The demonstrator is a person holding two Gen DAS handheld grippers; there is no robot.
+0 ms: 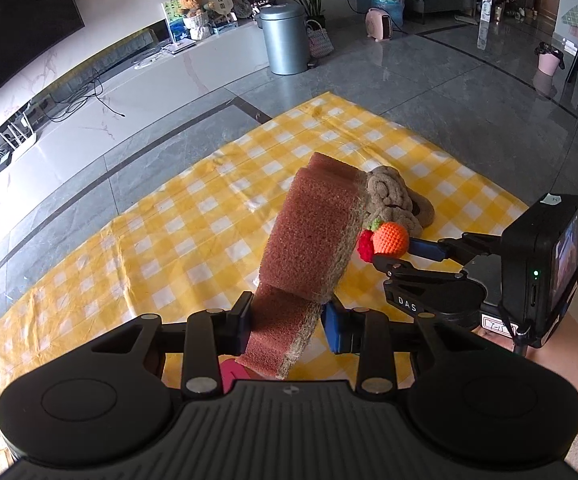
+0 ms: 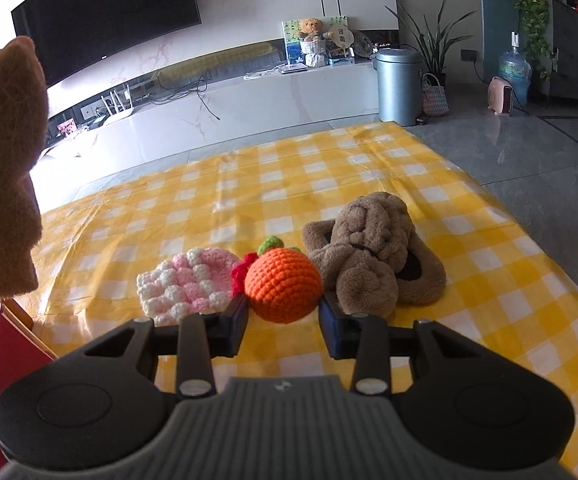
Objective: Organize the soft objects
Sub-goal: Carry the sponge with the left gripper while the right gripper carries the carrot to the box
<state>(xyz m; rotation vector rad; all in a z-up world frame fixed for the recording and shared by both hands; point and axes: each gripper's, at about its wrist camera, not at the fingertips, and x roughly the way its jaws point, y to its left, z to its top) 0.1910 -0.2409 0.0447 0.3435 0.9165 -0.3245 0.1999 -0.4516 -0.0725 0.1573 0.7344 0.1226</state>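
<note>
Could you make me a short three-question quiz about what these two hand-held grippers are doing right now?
1. True or false: the left gripper is shut on the brown sponge.
2. What sits between the fingers of the right gripper? A) crocheted orange B) pink and white crochet piece C) brown plush slipper
3. Fill in: all the soft objects lie on a yellow and white ______ cloth.

Key: 1 true. 2 A; its fingers touch the orange on both sides. 3 checked.
</note>
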